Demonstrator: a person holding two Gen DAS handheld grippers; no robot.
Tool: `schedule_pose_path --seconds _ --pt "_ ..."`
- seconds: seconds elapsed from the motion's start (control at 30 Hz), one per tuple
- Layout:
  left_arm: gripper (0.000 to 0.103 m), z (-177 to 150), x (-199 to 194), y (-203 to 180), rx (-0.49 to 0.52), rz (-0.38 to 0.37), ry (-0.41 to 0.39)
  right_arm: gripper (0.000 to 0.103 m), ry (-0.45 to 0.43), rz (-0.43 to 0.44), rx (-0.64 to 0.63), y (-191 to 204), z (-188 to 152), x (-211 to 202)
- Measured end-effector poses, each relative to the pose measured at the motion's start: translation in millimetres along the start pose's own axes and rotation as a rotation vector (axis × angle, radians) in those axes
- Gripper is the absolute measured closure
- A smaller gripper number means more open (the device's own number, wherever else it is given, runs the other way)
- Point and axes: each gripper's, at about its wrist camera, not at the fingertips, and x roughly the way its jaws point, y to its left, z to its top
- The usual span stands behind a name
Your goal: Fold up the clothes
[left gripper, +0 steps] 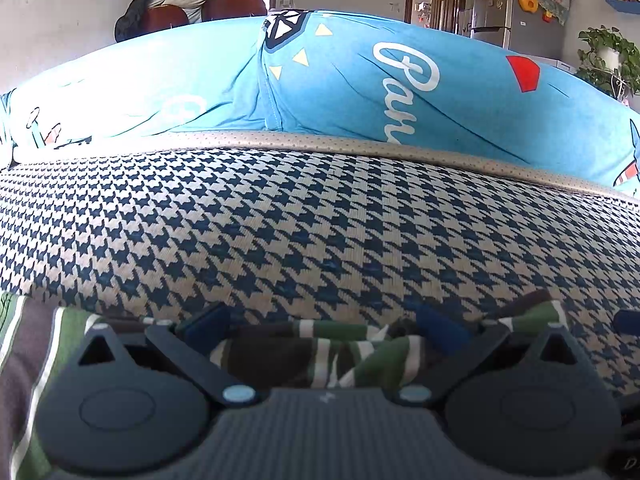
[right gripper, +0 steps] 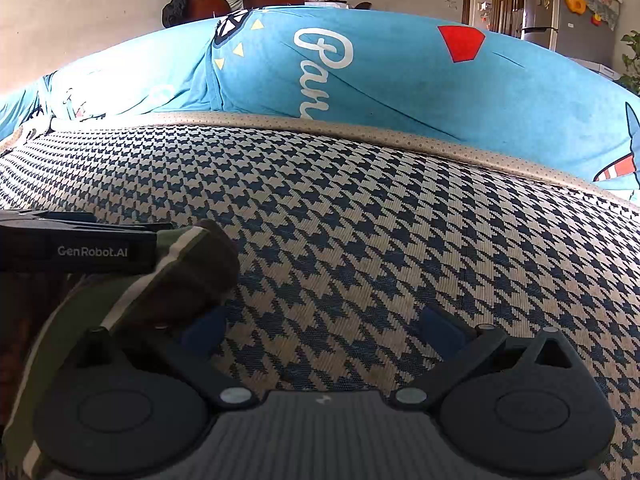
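A striped garment (left gripper: 320,354) in green, white and dark brown lies bunched on the houndstooth cushion (left gripper: 320,220). My left gripper (left gripper: 324,328) is open wide, with a fold of the garment lying between its blue pads (left gripper: 208,320). In the right wrist view the same garment (right gripper: 188,272) is heaped at the lower left and lies over the inner finger. My right gripper (right gripper: 322,328) is open over bare houndstooth cushion (right gripper: 360,220), with nothing between its fingers. The left gripper's body (right gripper: 80,250) comes in from the left, its tip against the cloth.
Behind the cushion runs a beige perforated trim (left gripper: 320,140), then a blue printed cover (left gripper: 360,80) rising like a backrest. Farther off are a wall, piled bedding on brown chairs (left gripper: 192,0), doorways, a fridge (left gripper: 504,8) and a plant (left gripper: 608,56).
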Motion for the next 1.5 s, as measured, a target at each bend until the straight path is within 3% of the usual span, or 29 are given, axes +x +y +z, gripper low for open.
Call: schedule_pose_path --seconds 1.5 --pt "0.0 0.2 -0.5 -2.1 0.013 0.021 -0.003 0.0 -0.001 -0.002 0.0 -0.1 -0.2 -1.0"
